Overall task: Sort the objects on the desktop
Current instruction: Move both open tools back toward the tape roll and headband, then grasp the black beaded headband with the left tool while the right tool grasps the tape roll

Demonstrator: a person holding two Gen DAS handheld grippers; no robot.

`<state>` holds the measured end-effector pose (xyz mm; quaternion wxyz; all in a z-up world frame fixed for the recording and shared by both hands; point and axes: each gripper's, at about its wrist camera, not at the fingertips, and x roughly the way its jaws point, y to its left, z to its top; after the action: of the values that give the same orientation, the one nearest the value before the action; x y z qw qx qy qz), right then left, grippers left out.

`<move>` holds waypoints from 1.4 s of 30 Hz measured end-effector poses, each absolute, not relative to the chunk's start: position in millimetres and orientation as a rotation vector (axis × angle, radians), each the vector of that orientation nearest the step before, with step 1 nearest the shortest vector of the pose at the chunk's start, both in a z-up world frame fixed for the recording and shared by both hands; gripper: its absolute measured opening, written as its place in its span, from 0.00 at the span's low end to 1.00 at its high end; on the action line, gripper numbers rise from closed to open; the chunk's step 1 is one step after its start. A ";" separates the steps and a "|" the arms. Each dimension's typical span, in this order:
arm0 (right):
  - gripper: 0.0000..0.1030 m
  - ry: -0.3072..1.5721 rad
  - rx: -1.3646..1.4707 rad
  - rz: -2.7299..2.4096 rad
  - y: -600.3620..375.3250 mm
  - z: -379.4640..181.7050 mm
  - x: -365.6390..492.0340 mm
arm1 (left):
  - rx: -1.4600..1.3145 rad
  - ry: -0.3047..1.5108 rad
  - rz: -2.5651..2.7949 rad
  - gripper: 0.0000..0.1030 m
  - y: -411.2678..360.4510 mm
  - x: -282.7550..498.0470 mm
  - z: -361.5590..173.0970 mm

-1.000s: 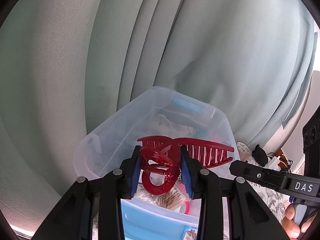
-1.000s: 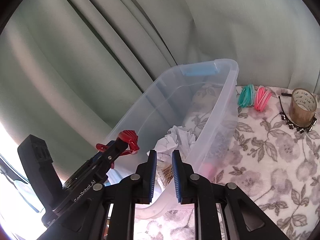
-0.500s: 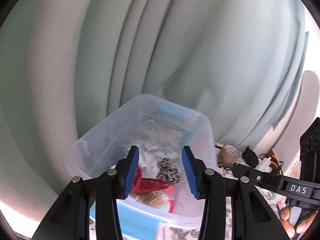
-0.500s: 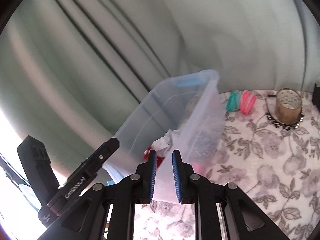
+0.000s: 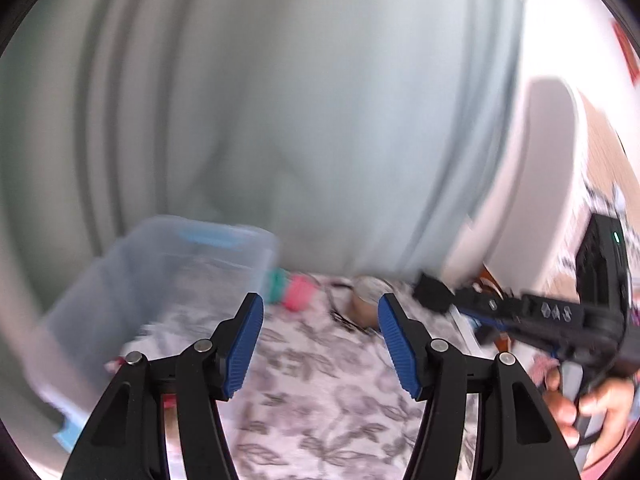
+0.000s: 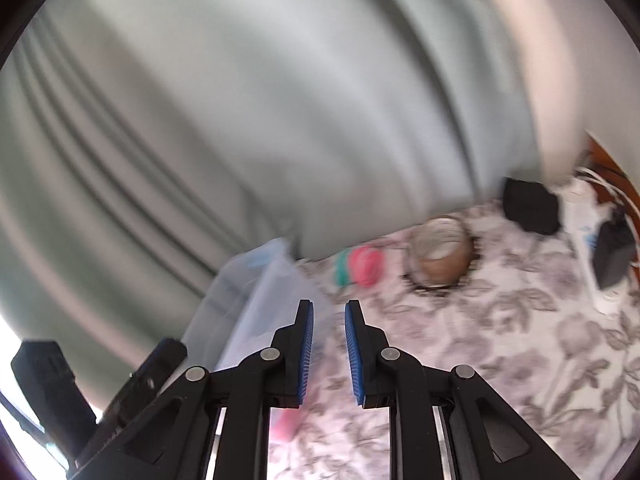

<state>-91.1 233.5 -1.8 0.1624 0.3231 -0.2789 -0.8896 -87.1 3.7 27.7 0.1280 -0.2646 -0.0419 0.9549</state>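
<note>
Our left gripper (image 5: 320,338) gaped wide, empty | our right gripper (image 6: 329,354) stood narrowly parted, empty | clear bin (image 5: 160,280) at 10 o'clock | tape roll (image 6: 440,252) at 1 o'clock, blurred.

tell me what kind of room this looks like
Probably a home, perhaps a bedroom: a floral tablecloth, pale green curtains behind, and small household clutter, a clear storage bin, hair ties and a tape roll.

Both wrist cameras look forward along their own jaws, low over the floral cloth (image 5: 320,408) toward the curtain (image 6: 280,100). Each frames the bin (image 5: 132,276) left of the jaws and the tape roll (image 6: 440,254) ahead, right; both views are motion-blurred.
</note>
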 end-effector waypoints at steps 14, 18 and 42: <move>0.19 -0.810 1.079 -2.587 279.3 -52.2 -150.3 | -1.179 -0.097 2.626 0.59 74.7 -199.5 -67.6; 0.34 -0.787 1.120 -2.618 284.6 -63.1 -177.0 | -1.262 -0.121 2.636 0.59 81.7 -234.3 -92.1; 0.16 -0.671 1.369 -2.622 280.5 -143.1 -292.3 | -1.332 -0.159 2.629 0.59 78.8 -290.1 -147.6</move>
<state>-292.3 280.5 -143.1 0.0544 0.4506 -0.2209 -0.8633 -290.1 78.8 -147.6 0.0947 -0.4494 -0.0537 0.8867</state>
